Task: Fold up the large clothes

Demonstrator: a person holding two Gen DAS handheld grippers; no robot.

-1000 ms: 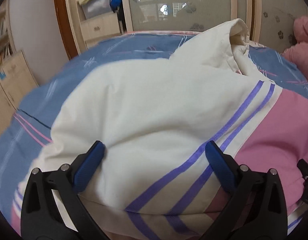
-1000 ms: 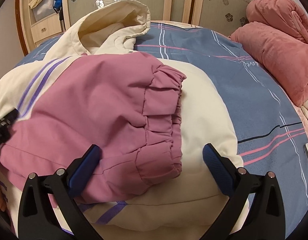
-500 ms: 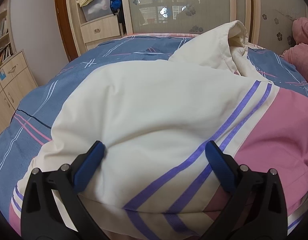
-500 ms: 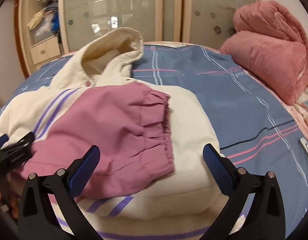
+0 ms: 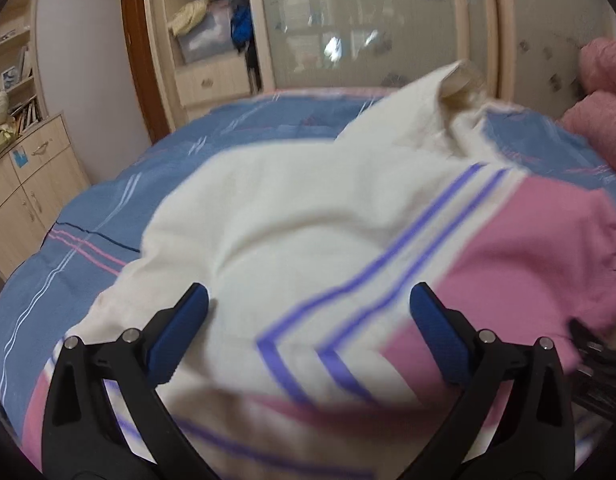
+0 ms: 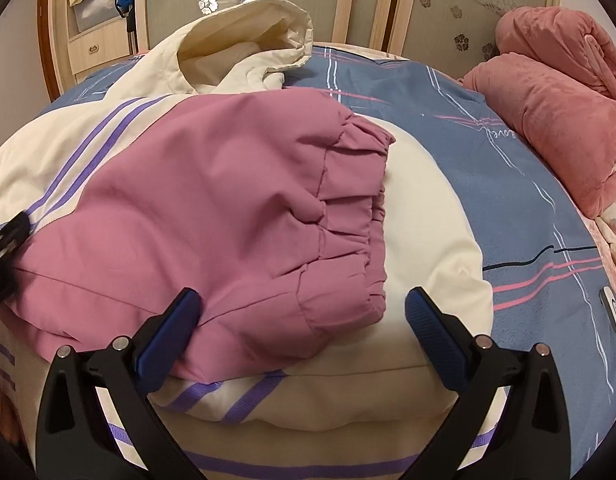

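The jacket (image 6: 211, 208) lies spread on the bed (image 6: 488, 152), straight ahead of and beneath both sets of my fingers. It looks puffy, soft and light — I judge it will sag and slide, so I'd grip doubled hems, not smooth panels. The pink sleeve (image 6: 267, 216) is folded across, its gathered cuff (image 6: 348, 216) between my right gripper (image 6: 301, 322) tips. Both right and left gripper (image 5: 308, 312) gape wide, holding nothing. The left view is blurred — the hood (image 5: 452, 92) and near hem are unclear.
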